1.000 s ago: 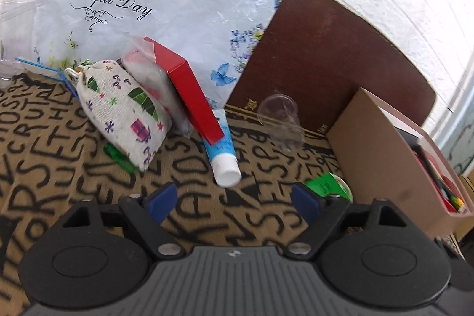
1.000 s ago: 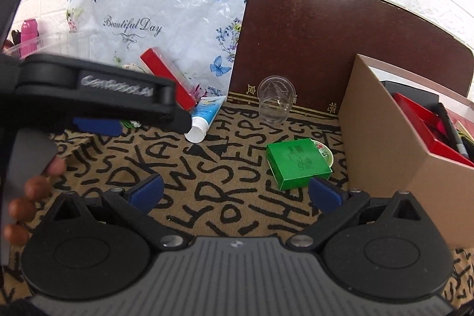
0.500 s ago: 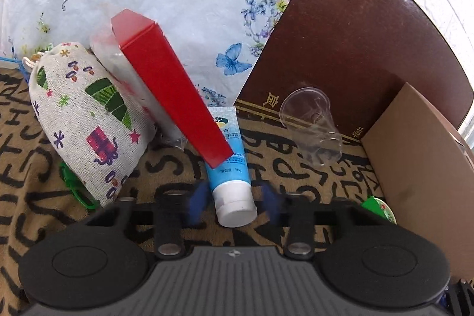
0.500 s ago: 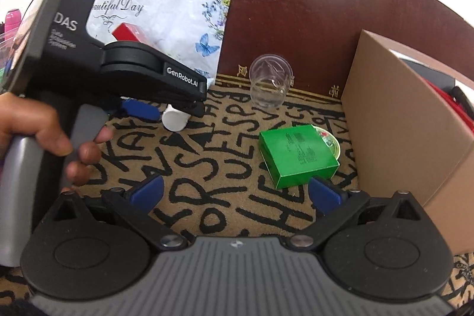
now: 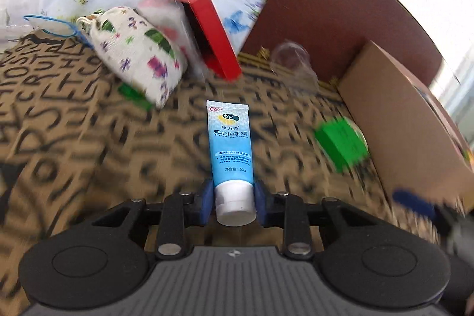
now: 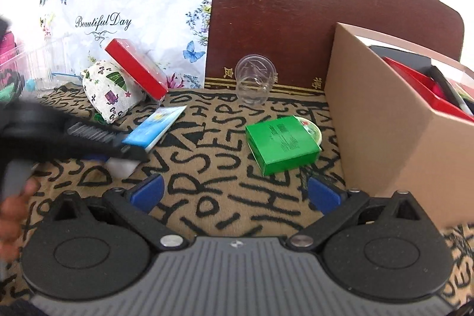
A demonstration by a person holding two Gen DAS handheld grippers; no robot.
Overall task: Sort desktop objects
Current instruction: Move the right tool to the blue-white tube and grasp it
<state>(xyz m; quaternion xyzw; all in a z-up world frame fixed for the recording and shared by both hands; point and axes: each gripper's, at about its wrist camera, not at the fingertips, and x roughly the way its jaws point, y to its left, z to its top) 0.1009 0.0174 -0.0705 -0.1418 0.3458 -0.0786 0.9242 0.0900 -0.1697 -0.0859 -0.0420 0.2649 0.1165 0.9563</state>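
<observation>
The left gripper [image 5: 234,199], low in the frame, pinches the blue tube [image 5: 232,150] by its white cap; it should carry it level toward the cardboard box [image 5: 414,132] at right, while the right gripper [image 6: 235,193] waits spread.

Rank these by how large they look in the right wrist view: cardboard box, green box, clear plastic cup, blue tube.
1. cardboard box
2. green box
3. blue tube and clear plastic cup: too alike to rank.

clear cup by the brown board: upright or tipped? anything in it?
Upright and apparently empty: the cup stands on its base on the mat, mouth up, and the mat pattern shows through its walls.
</observation>
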